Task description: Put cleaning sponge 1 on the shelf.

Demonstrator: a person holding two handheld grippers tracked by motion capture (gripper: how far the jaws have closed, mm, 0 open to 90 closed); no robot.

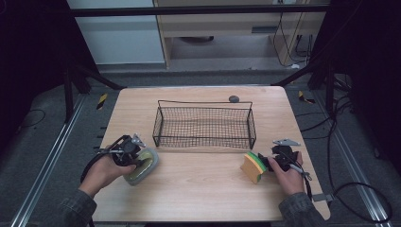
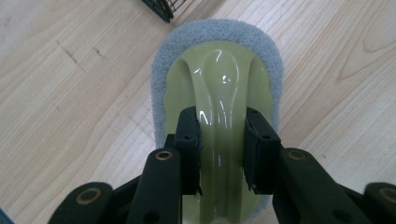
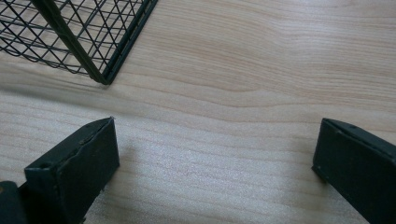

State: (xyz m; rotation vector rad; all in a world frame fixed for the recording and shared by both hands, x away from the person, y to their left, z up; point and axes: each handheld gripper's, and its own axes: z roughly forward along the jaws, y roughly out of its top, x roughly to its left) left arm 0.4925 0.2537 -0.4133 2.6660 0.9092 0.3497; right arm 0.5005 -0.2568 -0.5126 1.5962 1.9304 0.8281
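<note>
A scrubber [image 1: 143, 166] with a pale green handle and a grey pad lies on the wooden table [image 1: 203, 189] at the front left. My left gripper [image 1: 136, 160] is shut on it. In the left gripper view the gripper [image 2: 222, 122] has both pads pressed on the raised ridge of the scrubber [image 2: 219, 70]. At the front right, a yellow and green sponge [image 1: 252, 168] stands tilted on edge against my right gripper [image 1: 265, 163]. In the right gripper view the sponge's pale foam face [image 3: 210, 182] spans the gap between the wide-set jaws of the gripper [image 3: 217, 140], which touch its two sides.
A black wire basket [image 1: 203, 101] stands in the middle of the table, with nothing inside; its corner shows in the right gripper view [image 3: 84, 51]. A small grey round object [image 1: 233, 99] sits behind it at the far edge. Cables trail on the floor to the right.
</note>
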